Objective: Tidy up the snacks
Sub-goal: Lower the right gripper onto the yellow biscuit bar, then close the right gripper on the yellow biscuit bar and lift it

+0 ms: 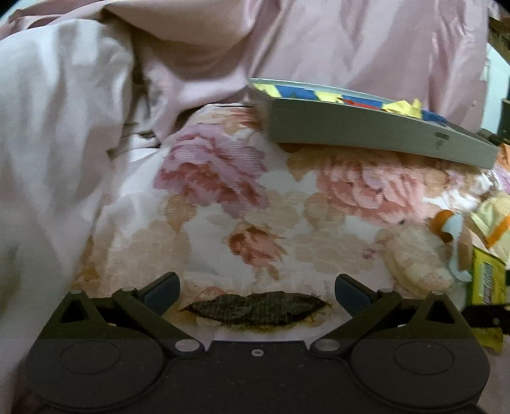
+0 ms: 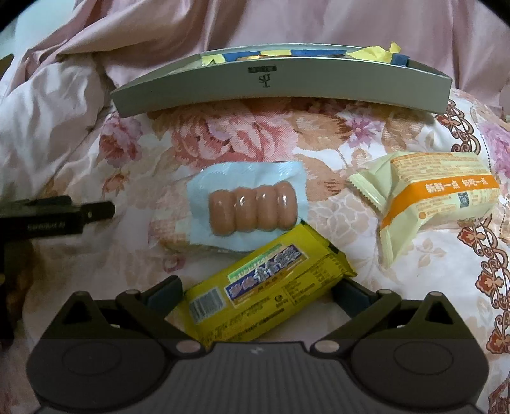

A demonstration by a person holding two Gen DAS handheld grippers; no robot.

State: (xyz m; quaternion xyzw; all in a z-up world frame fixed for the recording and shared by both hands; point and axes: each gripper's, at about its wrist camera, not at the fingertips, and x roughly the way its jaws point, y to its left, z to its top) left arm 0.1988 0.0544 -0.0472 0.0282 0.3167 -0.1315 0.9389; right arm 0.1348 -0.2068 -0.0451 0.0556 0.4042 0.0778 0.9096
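Where floral bedspread point(image 2: 255, 140) meets pink quilt point(image 2: 287, 25) (rumpled), both hand-held grippers spread, empty.

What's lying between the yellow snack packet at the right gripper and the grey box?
In the right wrist view, the clear pack of four sausages lies between the yellow snack packet and the grey box; beyond it, bare floral bedcover.

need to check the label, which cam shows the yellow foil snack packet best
The right wrist view: the yellow foil snack packet lies whole, label and barcode facing up, between the open fingers of the right gripper. The left wrist view catches only a cropped sliver of it at the right edge.
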